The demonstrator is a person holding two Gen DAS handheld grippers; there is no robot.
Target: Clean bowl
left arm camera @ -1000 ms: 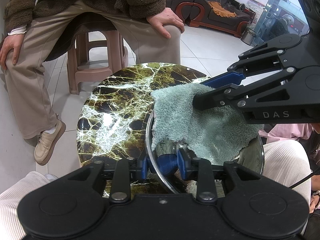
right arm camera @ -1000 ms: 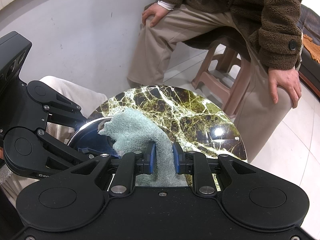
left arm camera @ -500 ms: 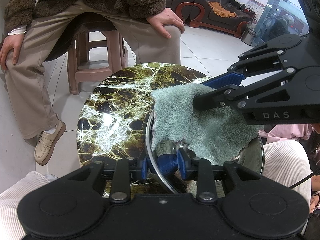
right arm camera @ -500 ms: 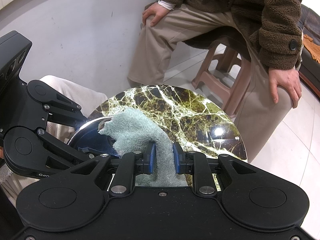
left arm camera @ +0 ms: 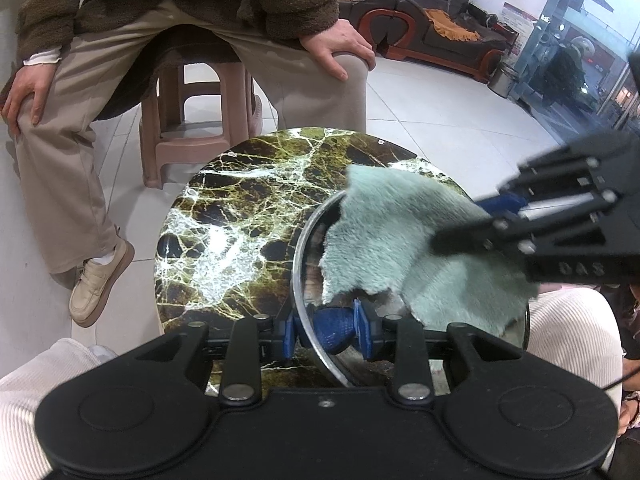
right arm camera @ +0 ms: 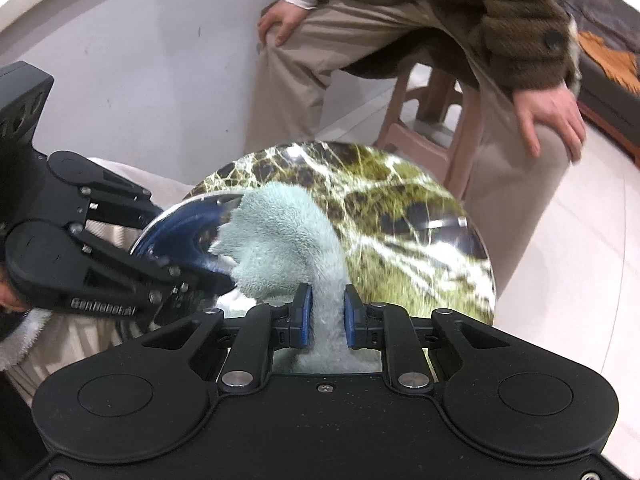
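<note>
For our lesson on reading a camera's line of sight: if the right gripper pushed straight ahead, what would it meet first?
The right gripper already pinches the cloth; straight ahead, probably more cloth, then the marble table. Depth is uncertain.

A: Bowl [left arm camera: 298, 264], left wrist view?
B: Only its left rim and a strip of inner wall show. The cloth [left arm camera: 400, 240] covers most of the inside; the near rim is hidden behind the left gripper [left arm camera: 326, 326].

A: Right gripper [left arm camera: 496, 216]?
B: Motion-blurred, its body cut by the right edge; its fingertips sink into the cloth.

A: Right wrist view?
B: Table [right arm camera: 400, 216] smeared by blur. Bowl [right arm camera: 180, 228] partly hidden behind the left gripper [right arm camera: 208, 276]; its base cannot be seen.

A: Seated person [right arm camera: 440, 20]?
B: Cut off by the top edge in both views.
</note>
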